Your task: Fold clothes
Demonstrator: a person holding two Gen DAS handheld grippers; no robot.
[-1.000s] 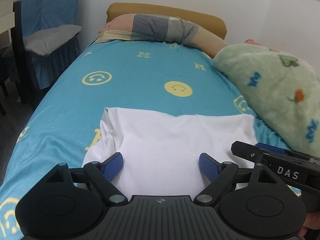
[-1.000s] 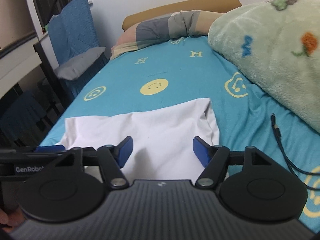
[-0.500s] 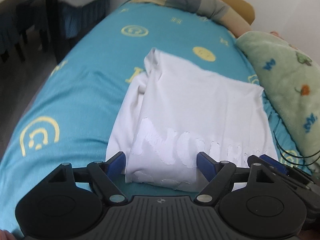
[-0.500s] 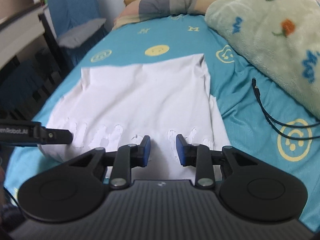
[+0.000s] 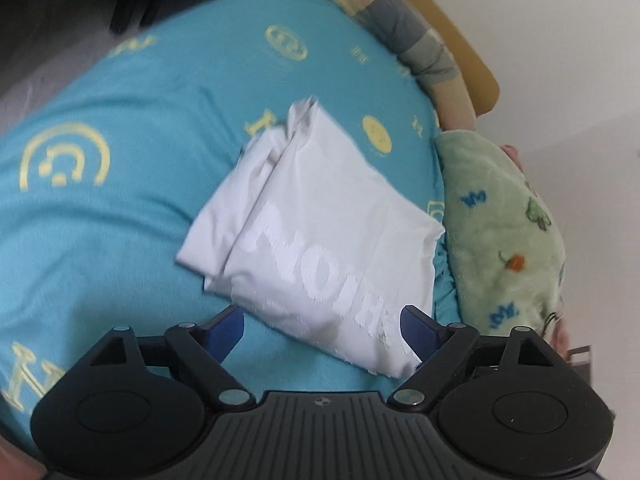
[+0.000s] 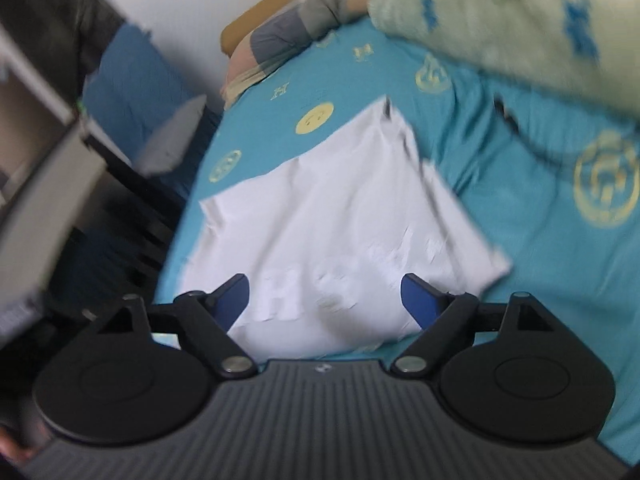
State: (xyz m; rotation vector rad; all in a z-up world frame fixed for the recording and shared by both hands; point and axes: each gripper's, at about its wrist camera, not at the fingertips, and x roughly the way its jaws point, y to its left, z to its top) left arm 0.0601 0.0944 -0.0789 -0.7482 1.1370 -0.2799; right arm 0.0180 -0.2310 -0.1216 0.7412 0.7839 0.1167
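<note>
While the white shirt (image 5: 320, 232) lies folded into a rough rectangle on the turquoise bedsheet (image 5: 120, 220), near the front edge of the bed and just beside the green fleece blanket (image 5: 504, 224), the step in hand looks like the choice of the next fold or a final tidy; the print faces up, and along one long side a lower layer sticks out past the top layer, so the stack is not square. The left gripper (image 5: 320, 326) hovers over the near short edge with its jaws wide and opening, nothing pinched, though cloth shows in the gap beneath them; the right gripper (image 6: 324, 294) does likewise from its own side, jaws spreading apart and clear of the fabric, its view blurred. To do this well, I would judge that each gripper should take one near corner, biting through every layer at once rather than the top sheet alone; a shallow bite would likely peel the top layer and undo the fold. Both corners should lift together and travel level toward the far edge, so the crease falls straight across; the protruding under-layer is better tucked first. A black cable (image 6: 516, 128) lies on the sheet toward the blanket, apart from the shirt; the pillow (image 5: 416, 40) sits well away at the headboard (image 5: 476, 68).
</note>
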